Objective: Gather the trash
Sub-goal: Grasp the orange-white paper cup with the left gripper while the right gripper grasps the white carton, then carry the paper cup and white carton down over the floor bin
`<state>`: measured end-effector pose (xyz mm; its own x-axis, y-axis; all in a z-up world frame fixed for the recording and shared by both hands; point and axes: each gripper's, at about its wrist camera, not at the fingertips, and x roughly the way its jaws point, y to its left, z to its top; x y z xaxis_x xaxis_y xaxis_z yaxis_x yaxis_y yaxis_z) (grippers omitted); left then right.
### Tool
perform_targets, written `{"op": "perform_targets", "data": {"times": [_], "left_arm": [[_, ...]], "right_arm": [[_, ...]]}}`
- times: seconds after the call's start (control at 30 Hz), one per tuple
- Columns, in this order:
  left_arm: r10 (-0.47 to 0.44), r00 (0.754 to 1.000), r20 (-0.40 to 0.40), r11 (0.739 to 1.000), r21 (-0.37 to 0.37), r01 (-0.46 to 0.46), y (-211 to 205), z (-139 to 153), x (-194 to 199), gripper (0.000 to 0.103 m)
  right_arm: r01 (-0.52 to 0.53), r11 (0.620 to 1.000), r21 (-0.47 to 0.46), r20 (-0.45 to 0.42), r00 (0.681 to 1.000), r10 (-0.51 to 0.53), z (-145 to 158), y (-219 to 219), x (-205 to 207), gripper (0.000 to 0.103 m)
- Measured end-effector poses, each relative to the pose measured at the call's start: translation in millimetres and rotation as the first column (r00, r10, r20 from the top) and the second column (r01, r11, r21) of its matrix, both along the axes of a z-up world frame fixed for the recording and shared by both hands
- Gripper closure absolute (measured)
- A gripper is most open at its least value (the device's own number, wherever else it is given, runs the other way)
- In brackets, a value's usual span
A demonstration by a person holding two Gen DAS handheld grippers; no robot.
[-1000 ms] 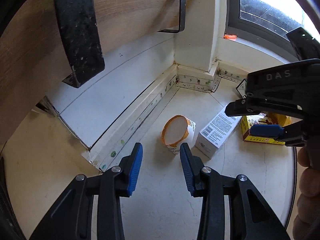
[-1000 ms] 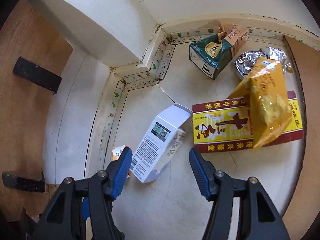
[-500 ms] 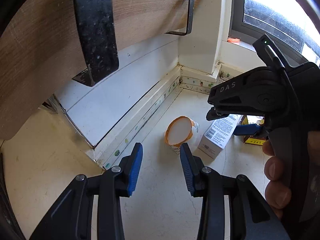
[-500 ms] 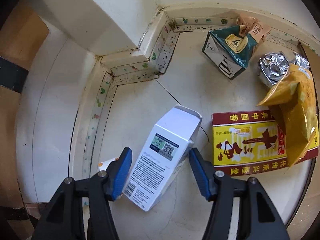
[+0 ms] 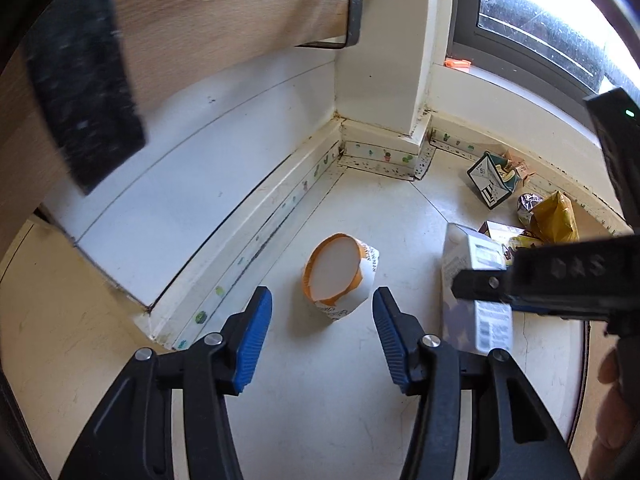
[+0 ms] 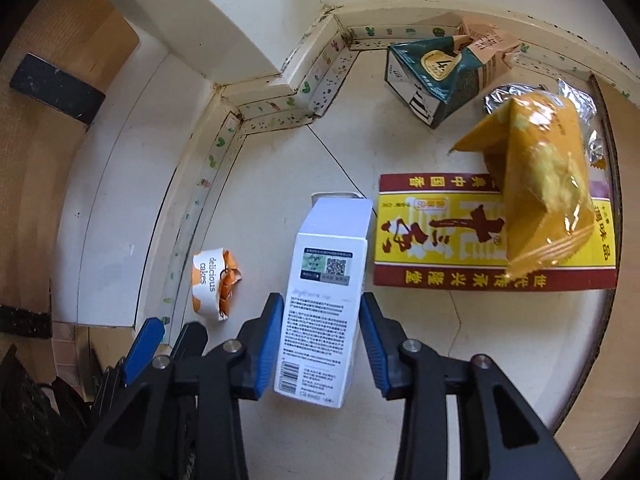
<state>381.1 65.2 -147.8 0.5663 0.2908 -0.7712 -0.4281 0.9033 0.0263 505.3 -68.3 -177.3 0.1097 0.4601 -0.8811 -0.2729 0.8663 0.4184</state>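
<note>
Trash lies on a pale floor in a wall corner. A crumpled orange-and-white cake cup [image 5: 339, 273] lies just ahead of my open, empty left gripper [image 5: 322, 336]; it also shows in the right wrist view [image 6: 214, 283]. A white carton box [image 6: 325, 296] lies between the fingers of my right gripper [image 6: 322, 344], whose blue pads press its two long sides. The same box [image 5: 476, 280] shows in the left wrist view under the right gripper's black body [image 5: 560, 276].
A red-and-yellow flat box [image 6: 480, 236] carries a yellow snack bag [image 6: 540, 184]. A green milk carton [image 6: 436, 76] and crumpled foil [image 6: 504, 96] lie near the skirting. A wooden panel [image 5: 224, 20] hangs over the left. A window [image 5: 540, 12] is at the back.
My right gripper moved forward over the white box and its fingers narrowed onto the box's sides. My left gripper opened wider and came closer to the cake cup.
</note>
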Motion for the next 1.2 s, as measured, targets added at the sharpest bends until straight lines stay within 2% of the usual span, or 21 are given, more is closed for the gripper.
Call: {"op": "perform_targets", "data": {"times": [0.2,0.5,0.57,0.6,0.7,0.87,0.97,1.2], "left_arm": [[-0.014,0.999,-0.039,1.0,0.028,0.015,-5,-8,22,0.052],[-0.016,0.993,-0.118,0.999,0.05,0.022,-4,-28,56,0.053],[-0.023,0.992,-0.125,0.998,0.05,0.03,-5,-30,60,0.062],[-0.025,0.991,-0.13,0.998,0.049,0.032,-5,-32,63,0.072],[-0.034,0.99,-0.134,0.997,0.068,0.044,-8,-31,66,0.073],[-0.064,0.989,-0.131,0.993,0.087,0.076,-22,-23,53,0.075],[-0.09,0.989,-0.12,0.992,0.072,0.1,-27,-16,38,0.075],[-0.17,0.981,-0.094,0.981,0.074,0.177,-43,8,-12,0.075]], "right_arm": [[-0.012,0.999,0.031,-0.013,1.0,0.013,-1,-23,-7,0.065],[-0.055,0.997,0.053,-0.001,0.999,0.055,3,-33,-17,0.065],[-0.06,0.997,0.052,0.005,0.998,0.059,6,-42,-24,0.065],[-0.062,0.997,0.054,0.005,0.998,0.061,6,-43,-25,0.065],[-0.06,0.997,0.056,0.003,0.998,0.06,6,-44,-27,0.065],[-0.052,0.997,0.062,0.004,0.999,0.052,6,-45,-30,0.065],[-0.042,0.997,0.062,0.009,0.999,0.042,11,-53,-39,0.065],[-0.004,0.999,0.054,0.036,0.999,0.002,26,-73,-83,0.065]]}}
